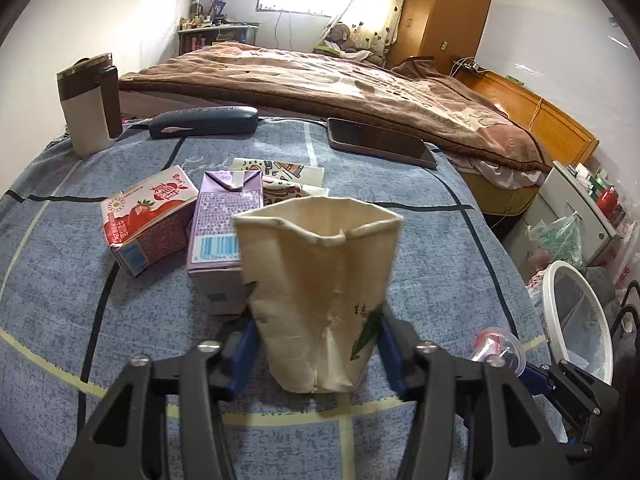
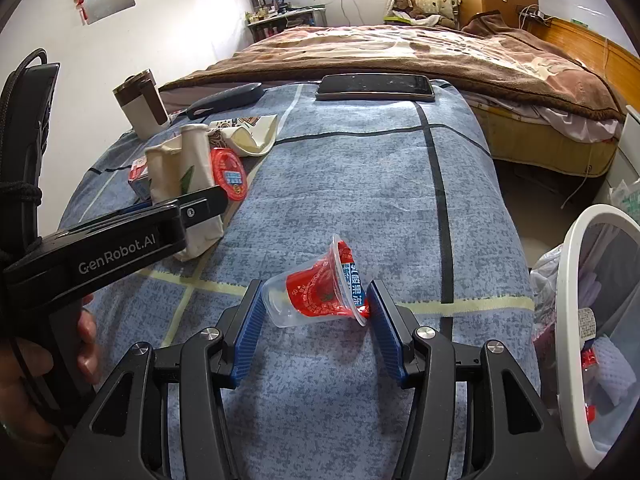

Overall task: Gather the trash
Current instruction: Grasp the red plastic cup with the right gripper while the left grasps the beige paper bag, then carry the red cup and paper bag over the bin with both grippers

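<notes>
Both claws grasp trash low in their frames, the left gripper (image 1: pixel 316 344) a crushed paper cup (image 1: pixel 320 292), the right gripper (image 2: pixel 316 320) a plastic cup (image 2: pixel 320 288); two cartons (image 1: pixel 152 220) remain, the bin (image 2: pixel 576 320) holding some.

Along the far edge of the blue checked quilt (image 1: pixel 420 264): travel mug (image 1: pixel 90 106) upright at the left corner; dark glasses case (image 1: pixel 204 121) beside it; phone (image 1: pixel 380 143) lying flat toward the right; brown blanket (image 1: pixel 340 80) beyond.
</notes>
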The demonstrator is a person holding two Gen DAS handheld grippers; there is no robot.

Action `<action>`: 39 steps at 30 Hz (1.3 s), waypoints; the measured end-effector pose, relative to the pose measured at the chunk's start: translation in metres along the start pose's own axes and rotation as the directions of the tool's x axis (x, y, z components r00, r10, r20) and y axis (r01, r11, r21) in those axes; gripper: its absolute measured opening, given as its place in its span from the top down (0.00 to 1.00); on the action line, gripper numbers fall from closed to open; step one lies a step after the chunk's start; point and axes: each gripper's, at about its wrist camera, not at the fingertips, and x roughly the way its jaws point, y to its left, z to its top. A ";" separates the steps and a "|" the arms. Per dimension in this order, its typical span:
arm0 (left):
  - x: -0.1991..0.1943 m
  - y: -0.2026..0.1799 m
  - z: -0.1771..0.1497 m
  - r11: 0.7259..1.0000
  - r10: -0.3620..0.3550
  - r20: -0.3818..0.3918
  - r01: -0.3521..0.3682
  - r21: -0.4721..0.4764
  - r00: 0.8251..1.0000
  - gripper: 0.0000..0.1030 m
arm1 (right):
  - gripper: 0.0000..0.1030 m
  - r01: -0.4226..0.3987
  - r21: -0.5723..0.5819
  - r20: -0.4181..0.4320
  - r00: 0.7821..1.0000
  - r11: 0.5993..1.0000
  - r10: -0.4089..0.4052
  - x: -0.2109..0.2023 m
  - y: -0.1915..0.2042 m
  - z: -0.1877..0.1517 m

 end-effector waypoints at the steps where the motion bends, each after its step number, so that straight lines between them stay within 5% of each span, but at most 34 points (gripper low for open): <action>1: -0.001 0.000 0.000 1.000 -0.001 0.002 0.001 0.003 1.000 0.50 | 0.48 0.001 0.001 0.000 1.000 1.000 -0.001 0.000 0.000 0.000; 11: -0.012 0.001 -0.005 1.000 -0.016 0.024 0.015 0.014 1.000 0.61 | 0.48 0.011 0.004 0.010 1.000 1.000 -0.011 -0.002 -0.001 0.000; 39: -0.076 -0.042 -0.018 0.993 -0.052 0.120 0.039 0.109 0.991 0.61 | 0.48 0.078 0.044 0.142 0.986 0.996 -0.083 -0.065 -0.022 -0.006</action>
